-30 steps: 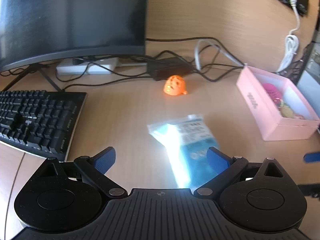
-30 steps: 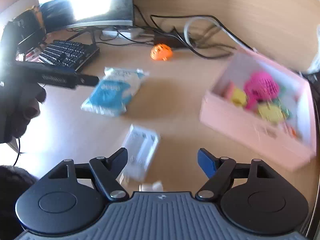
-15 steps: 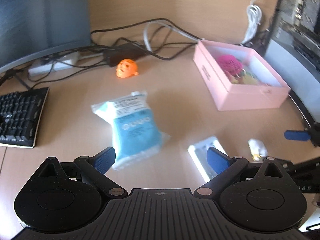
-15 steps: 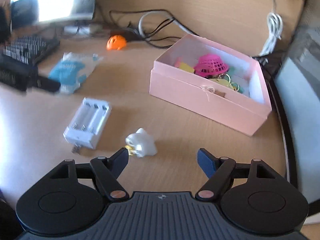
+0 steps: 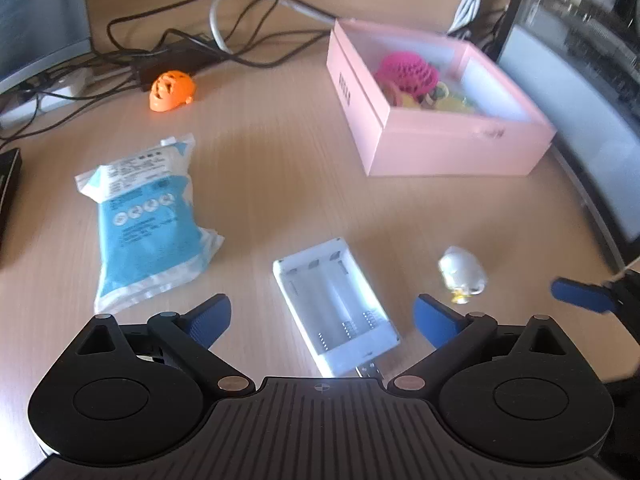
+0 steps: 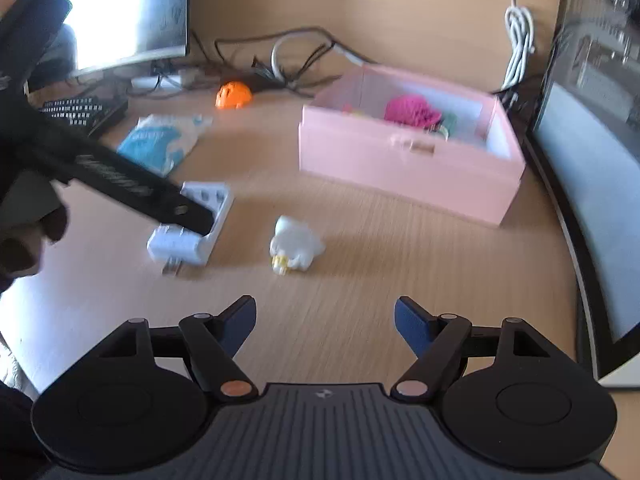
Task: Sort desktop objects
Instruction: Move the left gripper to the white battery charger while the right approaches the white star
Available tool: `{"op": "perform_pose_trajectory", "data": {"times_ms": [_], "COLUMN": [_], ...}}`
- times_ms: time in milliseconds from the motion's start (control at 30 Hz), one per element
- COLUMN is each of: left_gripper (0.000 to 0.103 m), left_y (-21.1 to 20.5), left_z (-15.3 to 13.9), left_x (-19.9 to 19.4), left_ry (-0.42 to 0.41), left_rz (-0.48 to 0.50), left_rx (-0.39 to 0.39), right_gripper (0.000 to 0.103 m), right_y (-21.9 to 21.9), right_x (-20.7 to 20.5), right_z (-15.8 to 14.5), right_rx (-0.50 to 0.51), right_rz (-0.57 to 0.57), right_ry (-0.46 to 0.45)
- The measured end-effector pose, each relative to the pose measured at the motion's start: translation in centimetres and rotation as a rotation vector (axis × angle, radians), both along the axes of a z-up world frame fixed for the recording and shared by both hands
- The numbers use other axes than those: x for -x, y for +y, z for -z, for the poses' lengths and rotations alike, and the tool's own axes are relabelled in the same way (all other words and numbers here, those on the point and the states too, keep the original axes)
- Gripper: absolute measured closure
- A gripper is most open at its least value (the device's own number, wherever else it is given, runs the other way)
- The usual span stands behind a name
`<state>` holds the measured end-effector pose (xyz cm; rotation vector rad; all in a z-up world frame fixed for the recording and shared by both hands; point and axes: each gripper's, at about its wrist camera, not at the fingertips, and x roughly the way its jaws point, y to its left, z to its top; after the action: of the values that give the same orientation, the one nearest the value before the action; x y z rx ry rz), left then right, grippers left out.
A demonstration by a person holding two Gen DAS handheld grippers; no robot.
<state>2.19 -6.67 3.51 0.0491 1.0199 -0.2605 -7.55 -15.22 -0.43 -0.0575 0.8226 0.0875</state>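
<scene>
A white battery charger (image 5: 336, 304) lies on the wooden desk, between the spread fingers of my open left gripper (image 5: 322, 318); it also shows in the right wrist view (image 6: 192, 224), partly hidden by the left gripper's arm. A small white figure (image 5: 462, 274) (image 6: 294, 244) lies to its right, ahead of my open, empty right gripper (image 6: 325, 320). A blue and white pouch (image 5: 144, 220) (image 6: 162, 140) and an orange toy helmet (image 5: 172, 90) (image 6: 233, 95) lie further left. An open pink box (image 5: 432, 128) (image 6: 408, 160) holds a magenta ball and small items.
A monitor (image 6: 128, 16), keyboard (image 6: 80, 110) and tangled cables (image 5: 200, 48) are at the back left. A dark computer case (image 5: 580, 80) stands right of the box. A coiled white cable (image 6: 518, 40) hangs at the back wall.
Both grippers have swung right and come down nearer the desk. The left gripper now frames the charger. The right gripper has closed in on the white figure. Both stay open.
</scene>
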Motion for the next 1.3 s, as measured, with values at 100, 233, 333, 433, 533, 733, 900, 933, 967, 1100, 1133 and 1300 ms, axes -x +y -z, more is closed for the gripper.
{"op": "perform_pose_trajectory", "data": {"times_ms": [100,233,333,433,533,733,900,933,967,1100,1133,1300], "left_gripper": [0.024,0.042,0.05,0.05,0.049,0.031,0.023,0.023,0.023,0.015,0.01,0.007], "left_y": [-0.4,-0.5,-0.3,0.2,0.9,3.3,5.5,6.0,6.4,7.0,6.8,4.2], "left_z": [0.5,0.6,0.5,0.5,0.3,0.7,0.6,0.5,0.4,-0.7,-0.9,-0.7], "left_x": [0.0,0.8,1.6,2.7,4.3,4.8,3.7,3.4,3.3,3.1,3.1,2.7], "left_ry": [0.019,0.0,-0.018,-0.018,-0.005,-0.032,-0.059,-0.062,-0.062,-0.045,-0.036,-0.002], "left_rz": [0.009,0.035,0.059,0.1,0.17,0.113,-0.022,-0.049,-0.066,-0.072,-0.064,-0.035], "left_rx": [-0.012,-0.03,-0.044,-0.035,-0.009,-0.106,-0.179,-0.195,-0.196,-0.078,-0.039,0.02], "right_gripper": [0.026,0.026,0.026,0.021,0.017,0.013,0.01,0.009,0.009,0.007,0.007,0.007], "right_y": [0.1,0.2,0.2,0.1,0.0,0.1,0.5,0.5,0.6,0.8,0.9,0.9], "right_x": [0.2,0.4,0.3,0.1,-0.1,-0.6,-0.9,-0.9,-0.9,-0.9,-0.9,-0.5], "right_z": [0.5,0.8,1.1,1.2,1.2,1.4,1.4,1.4,1.4,1.5,1.5,1.3], "right_rx": [-0.006,-0.012,-0.013,-0.018,-0.015,-0.017,-0.02,-0.02,-0.02,-0.021,-0.022,-0.013], "right_rz": [0.001,-0.001,0.008,0.014,0.018,0.013,0.004,0.002,0.0,0.0,0.001,0.018], "right_ry": [0.014,0.02,0.026,0.029,0.03,0.034,0.041,0.042,0.042,0.041,0.04,0.028]}}
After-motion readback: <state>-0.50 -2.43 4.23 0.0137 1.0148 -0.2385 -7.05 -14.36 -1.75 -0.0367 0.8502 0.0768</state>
